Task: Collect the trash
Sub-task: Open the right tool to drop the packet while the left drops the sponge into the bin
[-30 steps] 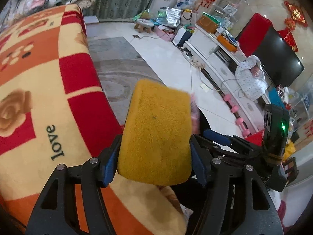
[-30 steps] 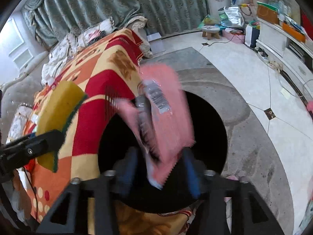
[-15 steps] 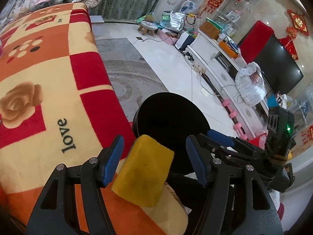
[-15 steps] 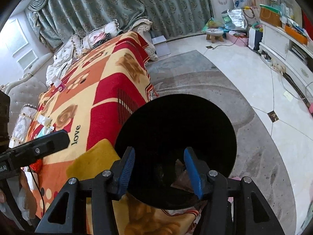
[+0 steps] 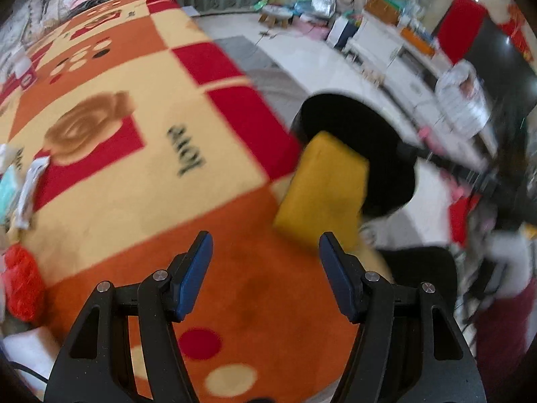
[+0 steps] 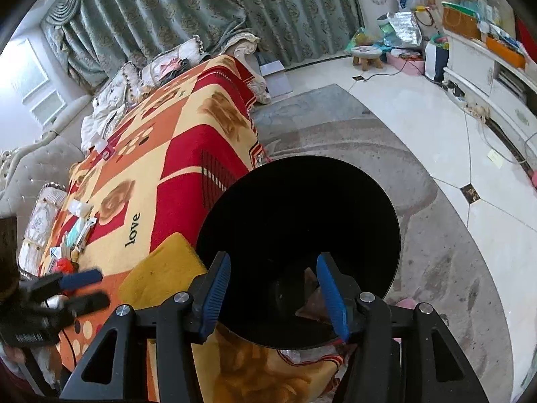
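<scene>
A yellow sponge (image 5: 322,198) lies on the blanket edge, leaning against the black bin's rim (image 5: 302,114); it also shows in the right wrist view (image 6: 161,268). My left gripper (image 5: 265,272) is open and empty, just short of the sponge. My right gripper (image 6: 273,295) is open and empty, held over the mouth of the black bin (image 6: 386,201), where pinkish trash (image 6: 312,299) lies at the bottom. Wrappers and a red scrap (image 5: 20,275) lie at the blanket's left side (image 6: 77,235).
The patterned red, orange and cream blanket (image 5: 141,141) covers the sofa. A grey rug (image 6: 436,268) and white tile floor lie beyond the bin. A white TV cabinet (image 6: 493,84) and a small stool (image 6: 367,55) stand far off.
My left gripper opened and let go of the yellow sponge, which dropped beside the bin, then swung left. My right gripper released the pink wrapper into the bin.
</scene>
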A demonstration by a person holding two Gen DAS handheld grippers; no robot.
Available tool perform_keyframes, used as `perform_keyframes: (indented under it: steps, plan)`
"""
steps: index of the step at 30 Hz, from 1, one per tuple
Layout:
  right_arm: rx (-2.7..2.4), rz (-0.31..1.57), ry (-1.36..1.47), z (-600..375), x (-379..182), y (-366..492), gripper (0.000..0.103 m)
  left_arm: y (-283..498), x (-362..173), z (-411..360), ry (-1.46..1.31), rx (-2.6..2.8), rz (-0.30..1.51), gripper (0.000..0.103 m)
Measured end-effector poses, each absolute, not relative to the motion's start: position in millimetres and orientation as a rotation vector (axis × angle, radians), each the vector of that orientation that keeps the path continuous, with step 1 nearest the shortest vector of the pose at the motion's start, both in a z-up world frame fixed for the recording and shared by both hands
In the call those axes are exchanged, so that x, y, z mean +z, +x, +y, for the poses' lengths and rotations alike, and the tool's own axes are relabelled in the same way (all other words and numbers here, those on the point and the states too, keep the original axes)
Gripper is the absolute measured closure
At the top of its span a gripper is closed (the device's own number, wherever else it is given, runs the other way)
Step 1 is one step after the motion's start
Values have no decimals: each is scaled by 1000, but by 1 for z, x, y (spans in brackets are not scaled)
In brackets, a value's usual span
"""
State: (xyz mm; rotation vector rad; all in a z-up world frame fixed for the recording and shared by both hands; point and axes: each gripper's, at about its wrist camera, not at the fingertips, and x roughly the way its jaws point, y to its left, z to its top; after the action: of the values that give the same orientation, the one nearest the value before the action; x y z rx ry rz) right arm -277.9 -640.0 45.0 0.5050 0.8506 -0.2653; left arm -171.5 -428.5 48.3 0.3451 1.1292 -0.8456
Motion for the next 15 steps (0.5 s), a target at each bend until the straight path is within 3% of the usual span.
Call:
perform_keyframes:
  steps: [5, 15]
  plan:
    - [-282, 834, 518, -649, 48, -283, 51, -177, 28, -444, 394, -844, 1151, 39]
    - [-323, 803, 525, -658, 65, -291, 49, -187, 59, -491, 250, -979, 1059, 39]
